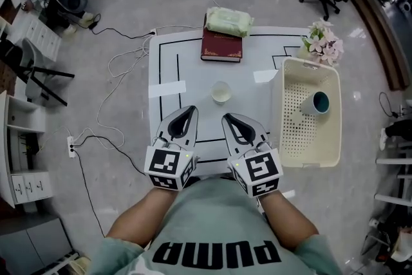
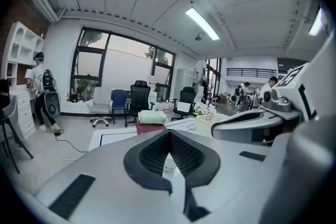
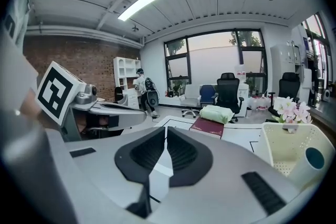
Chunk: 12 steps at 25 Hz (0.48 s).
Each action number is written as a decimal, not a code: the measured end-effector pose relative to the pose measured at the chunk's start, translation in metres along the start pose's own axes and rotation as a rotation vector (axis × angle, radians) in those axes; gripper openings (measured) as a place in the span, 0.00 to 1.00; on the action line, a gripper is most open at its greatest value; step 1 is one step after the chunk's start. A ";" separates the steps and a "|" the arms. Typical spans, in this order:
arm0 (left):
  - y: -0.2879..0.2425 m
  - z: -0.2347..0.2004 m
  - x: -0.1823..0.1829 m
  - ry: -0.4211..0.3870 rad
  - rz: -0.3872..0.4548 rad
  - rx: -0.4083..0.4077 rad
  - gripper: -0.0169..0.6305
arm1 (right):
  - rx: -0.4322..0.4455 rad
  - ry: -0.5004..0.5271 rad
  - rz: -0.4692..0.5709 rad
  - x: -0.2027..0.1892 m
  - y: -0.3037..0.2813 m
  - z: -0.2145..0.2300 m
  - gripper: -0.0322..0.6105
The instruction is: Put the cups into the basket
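Note:
A small pale cup (image 1: 221, 92) stands upright near the middle of the white table (image 1: 167, 67). A second cup (image 1: 315, 103), white with a teal inside, lies on its side in the cream perforated basket (image 1: 278, 114) at the table's right. Both grippers hover side by side at the near table edge, short of the pale cup. My left gripper (image 1: 191, 110) has its jaws together with nothing in them. The right gripper (image 1: 226, 117) is shut and empty too. In the left gripper view the pale cup (image 2: 168, 164) shows through the gap below the fingertips. The right gripper view shows the basket (image 3: 287, 145) with the teal cup (image 3: 314, 159).
A dark red book (image 1: 221, 46) with a green soft pack (image 1: 228, 21) on it lies at the table's far edge. A flower bunch (image 1: 324, 42) stands behind the basket. Office chairs, floor cables and shelving surround the table.

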State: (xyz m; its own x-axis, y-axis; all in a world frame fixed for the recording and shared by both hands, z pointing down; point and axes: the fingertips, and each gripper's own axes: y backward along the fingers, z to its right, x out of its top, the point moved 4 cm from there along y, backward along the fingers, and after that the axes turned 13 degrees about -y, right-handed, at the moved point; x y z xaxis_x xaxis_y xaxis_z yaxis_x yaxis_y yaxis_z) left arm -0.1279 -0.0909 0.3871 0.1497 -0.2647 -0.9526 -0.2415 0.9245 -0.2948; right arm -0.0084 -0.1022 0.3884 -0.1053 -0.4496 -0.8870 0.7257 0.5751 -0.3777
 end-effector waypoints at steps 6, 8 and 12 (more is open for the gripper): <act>0.010 -0.005 -0.013 0.012 -0.015 0.009 0.03 | 0.028 0.018 -0.035 -0.015 -0.006 -0.020 0.09; 0.013 -0.006 -0.017 0.012 -0.019 0.013 0.03 | 0.030 0.023 -0.047 -0.020 -0.007 -0.023 0.09; 0.016 -0.004 -0.022 0.002 -0.029 0.011 0.03 | 0.031 0.014 -0.062 -0.028 -0.009 -0.030 0.08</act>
State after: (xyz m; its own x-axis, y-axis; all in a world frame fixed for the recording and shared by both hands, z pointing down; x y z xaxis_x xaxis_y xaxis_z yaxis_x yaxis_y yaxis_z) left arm -0.1390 -0.0711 0.4029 0.1548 -0.2919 -0.9438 -0.2266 0.9194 -0.3215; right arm -0.0324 -0.0748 0.4085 -0.1604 -0.4737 -0.8660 0.7382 0.5249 -0.4238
